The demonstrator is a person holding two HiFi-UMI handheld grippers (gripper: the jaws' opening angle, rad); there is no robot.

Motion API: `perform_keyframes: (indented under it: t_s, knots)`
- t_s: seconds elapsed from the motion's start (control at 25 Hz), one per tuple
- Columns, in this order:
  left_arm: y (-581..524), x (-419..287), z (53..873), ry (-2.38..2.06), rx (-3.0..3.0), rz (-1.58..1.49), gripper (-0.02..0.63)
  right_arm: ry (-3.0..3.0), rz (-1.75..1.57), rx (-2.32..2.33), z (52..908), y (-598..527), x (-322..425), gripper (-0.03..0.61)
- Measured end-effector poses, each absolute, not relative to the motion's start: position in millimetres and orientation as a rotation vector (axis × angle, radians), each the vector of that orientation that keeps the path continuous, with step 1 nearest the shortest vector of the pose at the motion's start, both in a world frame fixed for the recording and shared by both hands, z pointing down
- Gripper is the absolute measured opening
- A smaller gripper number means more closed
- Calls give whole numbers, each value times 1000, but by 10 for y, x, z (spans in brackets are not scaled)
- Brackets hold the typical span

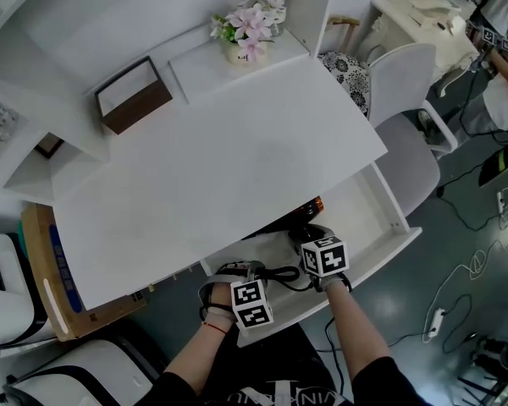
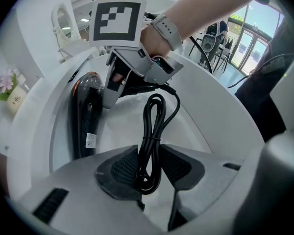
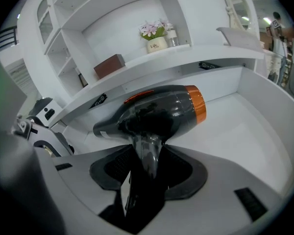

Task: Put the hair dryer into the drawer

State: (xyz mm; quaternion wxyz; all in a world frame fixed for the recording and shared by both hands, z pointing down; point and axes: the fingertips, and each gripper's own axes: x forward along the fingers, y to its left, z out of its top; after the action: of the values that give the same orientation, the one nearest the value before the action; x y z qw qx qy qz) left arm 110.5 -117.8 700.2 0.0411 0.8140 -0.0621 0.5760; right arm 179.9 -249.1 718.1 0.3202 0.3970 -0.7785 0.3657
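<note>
- Two grippers, both at the open drawer point(image 1: 372, 256), lower centre of the head view.
- Right gripper point(image 3: 147, 169): jaws clamped on the handle of the hair dryer point(image 3: 154, 109). The dryer has a black body with an orange band and sits inside the drawer, partly under the desk top point(image 1: 212, 167).
- Left gripper point(image 2: 149, 169): jaws closed on the bundled black cord point(image 2: 156, 126), within the drawer.
- Flowers point(image 1: 250, 25) and brown box point(image 1: 134, 96): upper part of the head view, at the back of the desk.
</note>
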Motion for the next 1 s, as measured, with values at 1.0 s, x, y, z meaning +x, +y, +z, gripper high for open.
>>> perform_keyframes:
  t_s: [1.0]
  knots:
    - [-1089, 1103, 7179, -98, 2464, 1812, 146, -1957, 856, 1021, 7107, -2344, 1984, 232]
